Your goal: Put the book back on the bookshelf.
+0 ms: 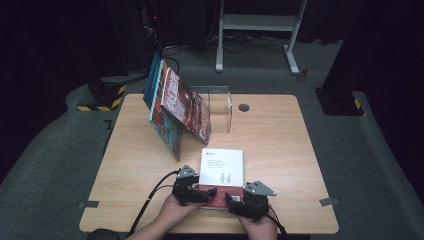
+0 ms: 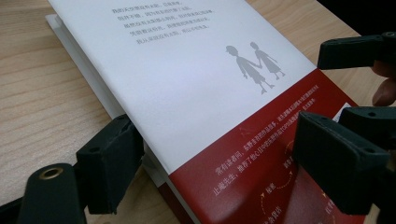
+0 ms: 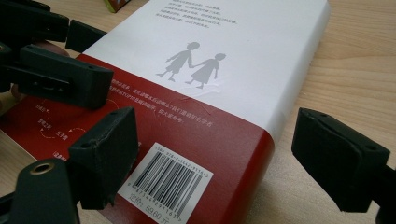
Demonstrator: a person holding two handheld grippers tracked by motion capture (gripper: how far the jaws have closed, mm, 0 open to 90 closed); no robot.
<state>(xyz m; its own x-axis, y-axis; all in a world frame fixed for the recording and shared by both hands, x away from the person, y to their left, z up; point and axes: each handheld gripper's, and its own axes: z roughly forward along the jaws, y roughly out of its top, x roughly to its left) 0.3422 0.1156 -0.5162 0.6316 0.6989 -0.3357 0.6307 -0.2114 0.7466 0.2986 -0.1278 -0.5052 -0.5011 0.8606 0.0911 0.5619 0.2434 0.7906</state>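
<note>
Leaning colourful books [image 1: 172, 107] and clear box [image 1: 220, 107] behind white-and-red book [image 1: 221, 172], book flat on counter [image 1: 280, 145] near front edge, left tongs [image 1: 200, 192] spread astride its left edge, right tongs [image 1: 235, 202] spread astride red corner, two grey hand-holding figures, barcode, Chinese text too small to read.

Bare table [image 1: 280, 150] open to the right of the right gripper [image 1: 235, 201] and left of the left gripper [image 1: 206, 192]. Directly ahead of both, flat book [image 1: 221, 170] underfoot. Farther ahead and leftward, leaning books [image 1: 176, 107] and clear box [image 1: 220, 107] blocking passage; between them and the flat book, a free strip.
</note>
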